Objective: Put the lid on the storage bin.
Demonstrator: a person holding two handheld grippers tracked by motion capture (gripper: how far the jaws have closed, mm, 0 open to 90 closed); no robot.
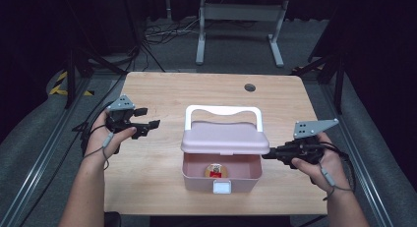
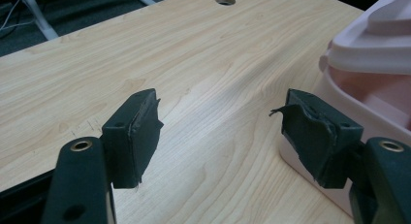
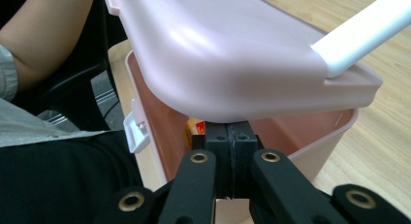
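A pink box (image 1: 196, 182) stands on the wooden table (image 1: 162, 97), its lid (image 1: 223, 138) raised at the front and tilted. A white handle (image 1: 222, 110) arches over the lid. Inside lies a small round item with a red mark (image 1: 215, 170). My right gripper (image 1: 265, 156) is shut, its tips tucked under the lid's right edge. In the right gripper view the shut jaws (image 3: 231, 132) press up against the lid (image 3: 218, 54) above the box wall (image 3: 310, 136). My left gripper (image 1: 150, 117) hovers open to the left of the box, nothing between its pads (image 2: 135, 132).
A white latch (image 1: 222, 187) sits on the box's front wall. A cable hole (image 1: 250, 87) is in the table's far right part. Bare wood (image 2: 145, 64) stretches left of the box. A white desk frame (image 1: 241, 20) stands on the floor beyond the table.
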